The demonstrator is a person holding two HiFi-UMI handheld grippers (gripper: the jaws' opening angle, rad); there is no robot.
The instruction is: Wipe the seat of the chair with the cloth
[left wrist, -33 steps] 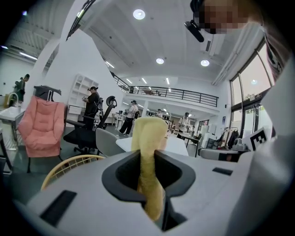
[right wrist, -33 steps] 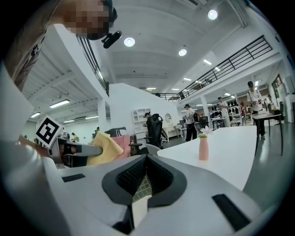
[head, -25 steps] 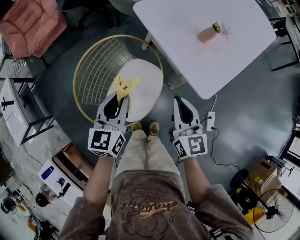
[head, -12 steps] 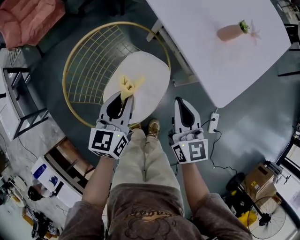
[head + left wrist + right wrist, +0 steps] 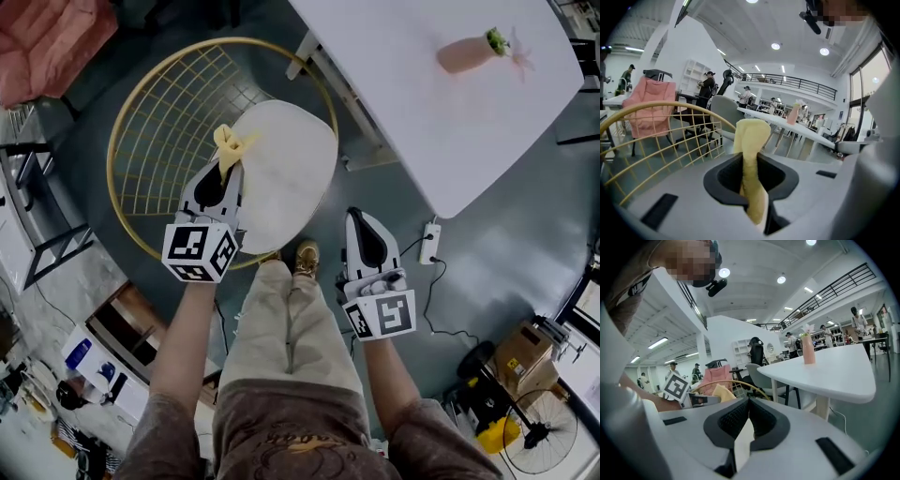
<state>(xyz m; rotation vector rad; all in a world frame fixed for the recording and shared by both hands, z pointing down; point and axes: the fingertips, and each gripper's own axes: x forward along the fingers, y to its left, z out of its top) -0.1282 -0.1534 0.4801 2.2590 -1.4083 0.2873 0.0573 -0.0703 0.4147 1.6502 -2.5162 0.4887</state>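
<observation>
- The left gripper (image 5: pixel 226 167) pinches the yellow cloth (image 5: pixel 229 144) tight between its jaws. The cloth sticks out past the tips.
- The cloth is at the left edge of the white seat (image 5: pixel 291 159), right by the chair's gold wire back (image 5: pixel 159 122).
- The right gripper (image 5: pixel 360 220) has its jaws pressed together and holds nothing.
- It hangs over the floor (image 5: pixel 506 244), near a corner of the white table (image 5: pixel 422 122).

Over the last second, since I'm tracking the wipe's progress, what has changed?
The left hand-held gripper, shut on the yellow cloth, slid across the seat from its middle to its left edge by the wire backrest. The right hand-held gripper stayed shut and empty beside the seat; nothing was let go.
</observation>
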